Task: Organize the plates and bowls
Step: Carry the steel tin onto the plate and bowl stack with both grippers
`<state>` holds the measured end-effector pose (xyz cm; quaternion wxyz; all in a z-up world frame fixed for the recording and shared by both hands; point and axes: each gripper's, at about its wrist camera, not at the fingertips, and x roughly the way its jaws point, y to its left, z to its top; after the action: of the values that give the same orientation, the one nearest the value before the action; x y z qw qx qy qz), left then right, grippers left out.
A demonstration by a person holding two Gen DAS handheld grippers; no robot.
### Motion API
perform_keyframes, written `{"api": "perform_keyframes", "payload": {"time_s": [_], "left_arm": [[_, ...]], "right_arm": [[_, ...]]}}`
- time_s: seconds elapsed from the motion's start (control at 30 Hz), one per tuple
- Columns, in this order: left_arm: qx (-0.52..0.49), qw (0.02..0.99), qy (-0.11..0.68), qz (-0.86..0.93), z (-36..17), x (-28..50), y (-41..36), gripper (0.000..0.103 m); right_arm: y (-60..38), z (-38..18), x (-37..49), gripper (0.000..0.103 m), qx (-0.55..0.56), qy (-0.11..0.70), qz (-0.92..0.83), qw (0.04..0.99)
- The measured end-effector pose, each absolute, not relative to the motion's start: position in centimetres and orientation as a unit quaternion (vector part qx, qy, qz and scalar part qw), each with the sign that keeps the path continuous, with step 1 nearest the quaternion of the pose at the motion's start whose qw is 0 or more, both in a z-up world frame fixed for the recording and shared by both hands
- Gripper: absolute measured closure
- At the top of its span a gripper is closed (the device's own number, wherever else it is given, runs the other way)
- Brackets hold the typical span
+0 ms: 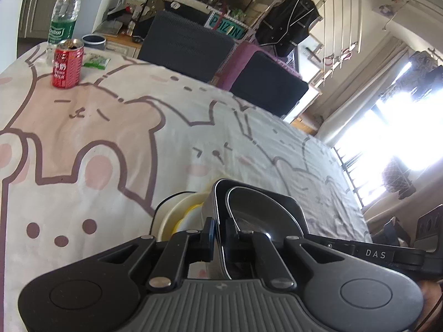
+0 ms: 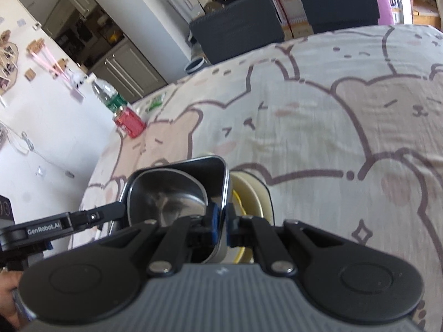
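Observation:
A dark square dish (image 1: 221,193) holds a steel bowl (image 1: 257,210) inside it. My left gripper (image 1: 218,235) is shut on the dish's near wall, one finger inside and one outside. In the right wrist view the same dish (image 2: 218,171) and steel bowl (image 2: 166,196) appear, with my right gripper (image 2: 220,221) shut on the opposite wall. A cream bowl with a yellow rim (image 1: 180,213) (image 2: 249,193) peeks out beside and below the dish; I cannot tell if it touches the dish. Each view shows the other gripper's black body reaching to the dish.
The table wears a bear-print cloth (image 1: 110,138). A red can (image 1: 67,66), a water bottle (image 1: 65,13) and a green packet (image 1: 95,61) stand at its far corner. Two dark chairs (image 1: 185,44) (image 1: 268,88) line the far edge. A bright window lies off the table's end.

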<state>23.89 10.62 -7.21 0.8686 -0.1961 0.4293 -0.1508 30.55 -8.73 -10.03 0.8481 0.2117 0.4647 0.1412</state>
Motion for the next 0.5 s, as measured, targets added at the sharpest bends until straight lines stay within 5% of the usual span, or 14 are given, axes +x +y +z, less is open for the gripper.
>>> {"api": "perform_keyframes", "payload": {"time_s": [0.5], "left_arm": [[-0.179, 0.858, 0.459, -0.143, -9.2, 24.3, 11.1, 0.095]], "right_arm": [[-6.8, -11.2, 31.3, 0.096, 0.176, 0.507, 0.127, 0.834]]}}
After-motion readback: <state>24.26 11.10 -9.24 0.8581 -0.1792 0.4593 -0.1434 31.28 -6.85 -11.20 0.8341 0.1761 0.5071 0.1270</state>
